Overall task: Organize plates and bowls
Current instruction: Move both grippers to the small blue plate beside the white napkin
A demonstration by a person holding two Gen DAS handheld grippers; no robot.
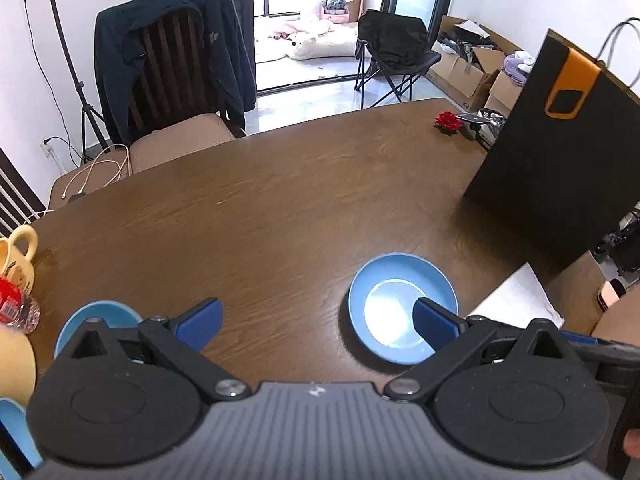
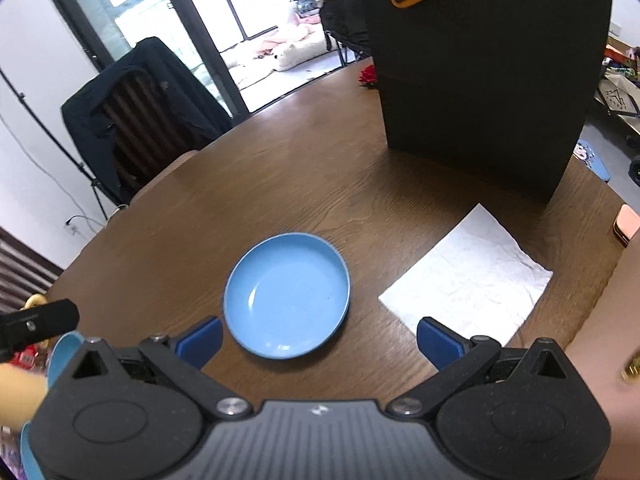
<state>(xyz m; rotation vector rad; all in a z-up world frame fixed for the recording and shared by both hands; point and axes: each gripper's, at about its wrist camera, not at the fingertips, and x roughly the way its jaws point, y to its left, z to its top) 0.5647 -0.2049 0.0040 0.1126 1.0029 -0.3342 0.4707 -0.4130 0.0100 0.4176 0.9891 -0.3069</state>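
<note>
A shallow round blue plastic plate (image 2: 286, 295) lies flat on the dark brown wooden desk (image 2: 288, 184), and it serves as the landmark here. Just to its right lies a white crumpled paper napkin (image 2: 468, 276); beyond it, further back on the desk, stands a tall black paper bag with an orange tag (image 2: 480, 72). To the plate's left, near the desk edge, a second blue dish (image 1: 100, 316) shows only partly behind the left gripper (image 1: 316, 320), so its shape cannot be told for sure.

The right gripper (image 2: 318, 340) hovers just short of the plate's near rim, jaws spread wide and holding nothing. The left gripper also has its jaws wide and empty — its right finger overlaps the plate in the view, though contact cannot be judged.

The step in hand looks like the approach to a first pick: nothing is stacked yet. The next move would call for lowering one finger inside the plate's rim and the other outside it, then closing firmly — a low, slick rim may slip — before carrying the plate over to the other dish.
</note>
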